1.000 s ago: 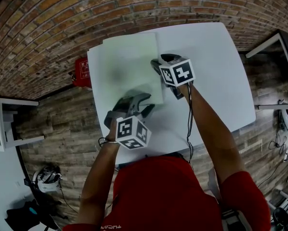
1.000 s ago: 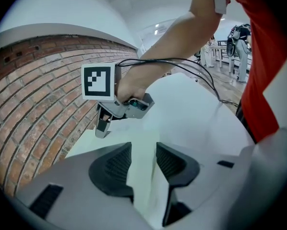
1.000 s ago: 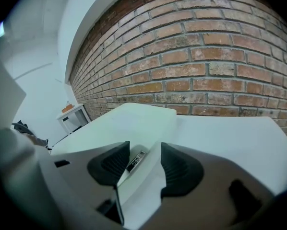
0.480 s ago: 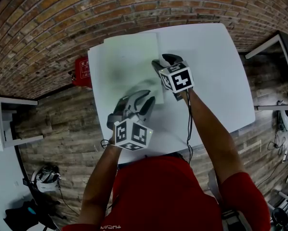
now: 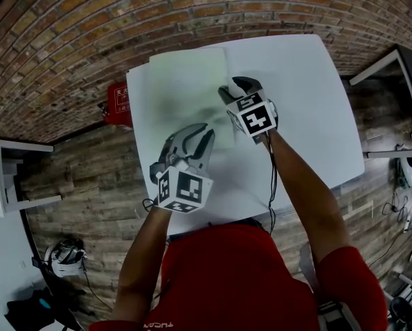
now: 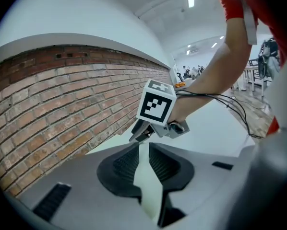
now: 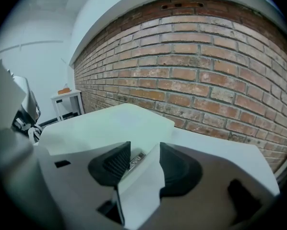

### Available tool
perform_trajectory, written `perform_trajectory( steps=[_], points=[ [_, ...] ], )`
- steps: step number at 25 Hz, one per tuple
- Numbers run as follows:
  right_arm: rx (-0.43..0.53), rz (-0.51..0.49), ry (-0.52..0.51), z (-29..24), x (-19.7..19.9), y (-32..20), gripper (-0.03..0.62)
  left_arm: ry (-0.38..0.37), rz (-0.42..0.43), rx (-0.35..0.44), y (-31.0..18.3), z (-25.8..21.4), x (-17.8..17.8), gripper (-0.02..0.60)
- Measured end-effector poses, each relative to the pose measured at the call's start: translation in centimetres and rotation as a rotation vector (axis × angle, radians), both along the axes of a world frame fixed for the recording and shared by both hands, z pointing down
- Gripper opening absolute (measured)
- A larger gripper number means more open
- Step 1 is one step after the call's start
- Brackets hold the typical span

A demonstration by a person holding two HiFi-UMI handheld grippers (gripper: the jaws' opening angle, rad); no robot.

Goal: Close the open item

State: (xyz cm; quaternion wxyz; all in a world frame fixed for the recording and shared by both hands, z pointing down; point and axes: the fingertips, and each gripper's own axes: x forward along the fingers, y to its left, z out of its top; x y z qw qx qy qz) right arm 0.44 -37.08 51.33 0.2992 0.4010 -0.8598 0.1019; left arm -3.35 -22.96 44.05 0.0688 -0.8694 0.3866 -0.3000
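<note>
A large flat pale-green item (image 5: 182, 81) lies on the white table (image 5: 309, 109). My left gripper (image 5: 196, 135) is at its near edge. In the left gripper view its jaws (image 6: 142, 150) are closing, with a pale strip of the item's edge (image 6: 146, 181) running between the pads. My right gripper (image 5: 235, 87) is at the item's right edge. Its jaws (image 7: 144, 157) stand wide around a white flap (image 7: 141, 186) that lies against the right pad, with a gap at the left pad. The right gripper's marker cube (image 6: 155, 107) faces the left gripper's camera.
A brick wall (image 7: 206, 71) runs along the table's far side. A red object (image 5: 116, 101) stands on the wooden floor left of the table. A small white side table (image 5: 6, 178) is further left, and more furniture (image 5: 392, 67) stands at the right.
The left gripper has swung in toward the item's near edge and its jaws have narrowed. The right gripper has shifted slightly up along the right edge.
</note>
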Motion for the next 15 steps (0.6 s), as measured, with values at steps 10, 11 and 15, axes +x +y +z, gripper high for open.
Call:
perform_trajectory(
  steps=[10, 11, 15],
  points=[
    [0.041, 0.011, -0.106, -2.4, 0.2, 0.9, 0.198, 0.021, -0.002, 0.003, -0.1, -0.4, 0.0, 0.071],
    [0.056, 0.006, -0.117, -3.0, 0.2, 1.0, 0.197, 0.029, -0.006, 0.005, -0.1, -0.6, -0.1, 0.071],
    [0.117, -0.013, -0.15, -5.4, 0.0, 1.8, 0.196, 0.073, -0.033, 0.016, -0.6, -1.6, -0.6, 0.071]
  ],
)
